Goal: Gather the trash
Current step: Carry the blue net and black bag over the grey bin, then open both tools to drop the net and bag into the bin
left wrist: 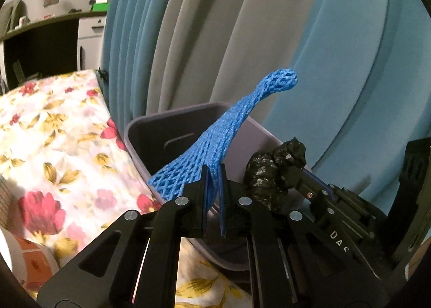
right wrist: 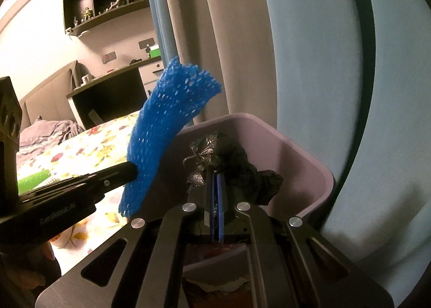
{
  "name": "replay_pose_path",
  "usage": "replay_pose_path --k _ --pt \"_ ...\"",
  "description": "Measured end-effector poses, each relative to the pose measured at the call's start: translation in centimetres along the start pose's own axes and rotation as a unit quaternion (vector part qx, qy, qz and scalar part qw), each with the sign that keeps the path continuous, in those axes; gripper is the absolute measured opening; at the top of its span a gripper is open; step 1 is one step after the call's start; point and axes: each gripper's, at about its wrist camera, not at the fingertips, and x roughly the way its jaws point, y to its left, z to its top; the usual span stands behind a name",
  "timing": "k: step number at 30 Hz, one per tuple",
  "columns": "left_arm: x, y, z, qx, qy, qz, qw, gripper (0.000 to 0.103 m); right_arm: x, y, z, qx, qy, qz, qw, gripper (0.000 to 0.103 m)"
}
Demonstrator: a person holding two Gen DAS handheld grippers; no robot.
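Left wrist view. Left gripper (left wrist: 212,173) is clenched on a blue foam net (left wrist: 229,125). The net is pinched at the fingertips; one frayed end fans out to the left of the tips, and the longer part rises ahead and to the right, ending in a twisted tip in front of the curtain (left wrist: 188,25). Directly ahead of and below the fingertips sits a purple bin (left wrist: 140,130), its open mouth facing the camera, and the net hangs over its near rim. To the left of the gripper lies a floral bedsheet (left wrist: 54,133). To the right, the right gripper (left wrist: 295,181) enters from the lower right, holding a crumpled black plastic bag (left wrist: 272,170) beside the bin's right wall.

Right wrist view. Right gripper (right wrist: 216,176) is closed tight, its blue pads (right wrist: 219,200) nearly meeting, with the black plastic bag (right wrist: 237,160) bunched at and just beyond the fingertips. The bag sits over the mouth of the purple bin (right wrist: 296,151), which lies ahead of and below the gripper. To the left, the left gripper (right wrist: 132,170) comes in level from the side, gripping the blue foam net (right wrist: 167,125); the net stands up and curls over the bin's left rim. The floral bedsheet (right wrist: 89,143) lies further left. The curtain (right wrist: 215,38) hangs behind the bin.
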Motion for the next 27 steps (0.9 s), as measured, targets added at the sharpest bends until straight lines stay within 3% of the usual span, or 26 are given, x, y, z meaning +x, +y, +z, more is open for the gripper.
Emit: replay_pose_path --k 7,9,11,13,15,17,19,23,27 --pt "1.6 0.2 -0.4 -0.008 0.020 -0.022 0.9995 0.007 0.7 -0.1 -0.2 0.001 0.018 0.005 1.000 0.003" --pt "1.6 0.1 -0.5 -0.002 0.020 -0.019 0.9996 0.014 0.6 -0.1 -0.4 -0.001 0.019 0.008 1.000 0.003" --pt "1.2 0.3 -0.5 -0.001 0.012 -0.005 0.9999 0.045 0.5 -0.2 -0.4 -0.003 0.021 0.007 1.000 0.003" --pt "0.4 0.7 -0.6 -0.009 -0.005 0.001 1.0000 0.062 0.8 -0.2 0.0 -0.002 0.024 0.005 1.000 0.005" --pt "-0.4 1.0 -0.7 -0.012 -0.019 0.006 0.9997 0.072 0.9 -0.3 0.1 0.001 0.026 0.004 1.000 0.009" --pt "-1.2 1.2 -0.8 -0.014 -0.027 0.021 0.9993 0.083 0.8 -0.4 0.1 0.003 0.025 0.004 1.000 0.020" --pt "-1.9 1.5 -0.9 -0.019 -0.037 0.029 0.9987 0.089 0.6 -0.3 0.2 0.004 0.019 0.005 1.000 0.038" --pt "-2.7 2.5 -0.9 -0.036 -0.034 0.040 0.9980 0.090 0.4 -0.1 0.5 0.003 0.016 0.004 1.000 0.040" --pt "-4.0 2.7 -1.5 -0.034 -0.043 0.056 0.9969 0.090 -0.2 0.0 0.4 0.005 0.006 0.002 1.000 0.051"
